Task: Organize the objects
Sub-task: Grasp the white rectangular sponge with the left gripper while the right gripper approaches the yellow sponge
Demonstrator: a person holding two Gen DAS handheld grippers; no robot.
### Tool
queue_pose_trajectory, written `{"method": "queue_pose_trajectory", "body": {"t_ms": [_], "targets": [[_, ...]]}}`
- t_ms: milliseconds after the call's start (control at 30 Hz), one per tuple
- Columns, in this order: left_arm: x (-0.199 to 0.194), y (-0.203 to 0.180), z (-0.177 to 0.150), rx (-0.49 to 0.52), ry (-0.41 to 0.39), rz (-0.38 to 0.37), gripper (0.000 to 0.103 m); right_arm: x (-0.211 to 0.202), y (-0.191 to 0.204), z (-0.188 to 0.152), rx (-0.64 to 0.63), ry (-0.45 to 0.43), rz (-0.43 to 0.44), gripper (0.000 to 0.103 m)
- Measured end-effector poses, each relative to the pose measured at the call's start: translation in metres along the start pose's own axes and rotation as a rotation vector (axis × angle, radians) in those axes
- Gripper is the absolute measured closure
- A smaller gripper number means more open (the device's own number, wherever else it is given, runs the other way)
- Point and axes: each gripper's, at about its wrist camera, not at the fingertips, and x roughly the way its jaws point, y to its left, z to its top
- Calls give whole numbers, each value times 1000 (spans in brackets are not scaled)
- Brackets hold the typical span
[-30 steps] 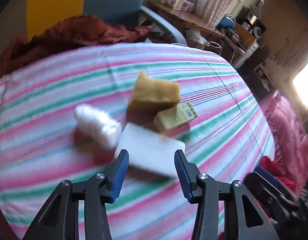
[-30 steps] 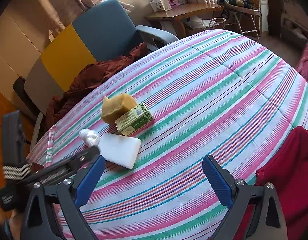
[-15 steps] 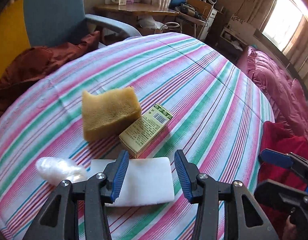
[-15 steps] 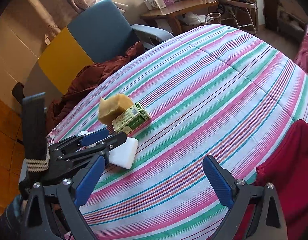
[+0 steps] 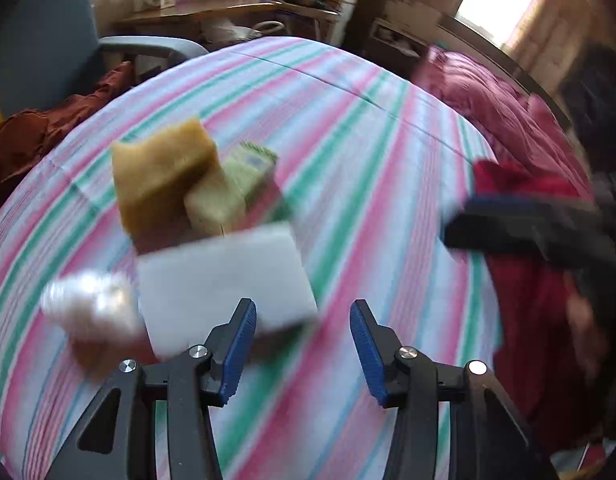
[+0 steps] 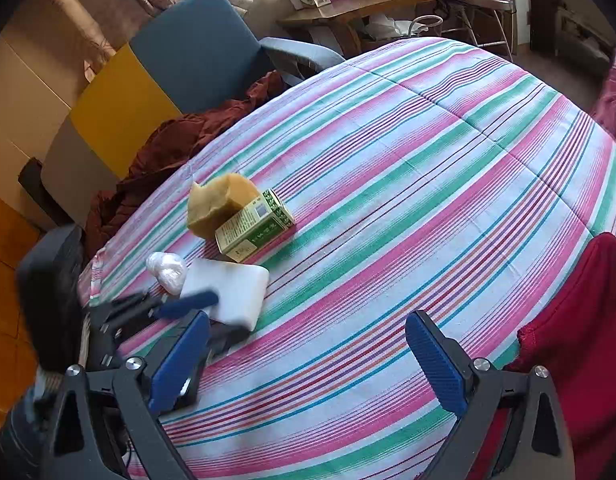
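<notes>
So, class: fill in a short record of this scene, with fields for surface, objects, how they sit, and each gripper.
surface: striped cloth
objects: yellow sponge, green box, white block, clear plastic wad
arrangement: sponge touches box; wad beside block
left gripper: open, empty, over the block's near edge
right gripper: open wide, empty, above bare cloth

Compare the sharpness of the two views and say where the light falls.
Left wrist view: motion-blurred, so the white sponge, yellow sponge and green box smear; only the left gripper stays crisp, and the window is blown out. Right wrist view: sharp, stripes clear, sunlight across the striped cloth, fisheye bulging it; the blurred left gripper enters low on the left.
</notes>
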Motion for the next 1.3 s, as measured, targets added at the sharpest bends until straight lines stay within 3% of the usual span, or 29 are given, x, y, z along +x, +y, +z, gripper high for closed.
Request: {"method": "queue_pose_trajectory", "body": {"t_ms": [100, 200, 433, 567, 667, 767, 867, 967, 1133, 1300], "targets": [[-4, 1, -27, -14, 49, -8, 54, 2, 1, -1, -5, 5, -3, 4], [-15, 9, -53, -87, 46, -16, 54, 2, 3, -3, -14, 8, -3, 4], [-50, 35, -76, -406, -63, -117, 54, 3, 8, -7, -34, 10, -8, 4], [-39, 47, -78, -623, -28, -179, 54, 3, 9, -7, -37, 10, -9, 4], [-27, 55, -73, -777, -14, -154, 53, 2, 11, -6, -40, 6, -7, 4], [-17, 54, -57, -851, 3, -92, 33, 0, 12, -6, -42, 0, -1, 4], [-8, 53, -38, -871, 37, -21, 26, -2, 13, -6, -41, -3, 8, 4], [3, 42, -11, -800, 64, 96, 26, -4, 12, -5, -38, -8, 16, 4], [18, 27, -1, -720, 113, 223, 23, -6, 10, -3, -22, -14, 24, 4], [23, 23, 1, -742, 108, 260, 20, -8, 6, -2, -6, -28, 17, 4]]}}
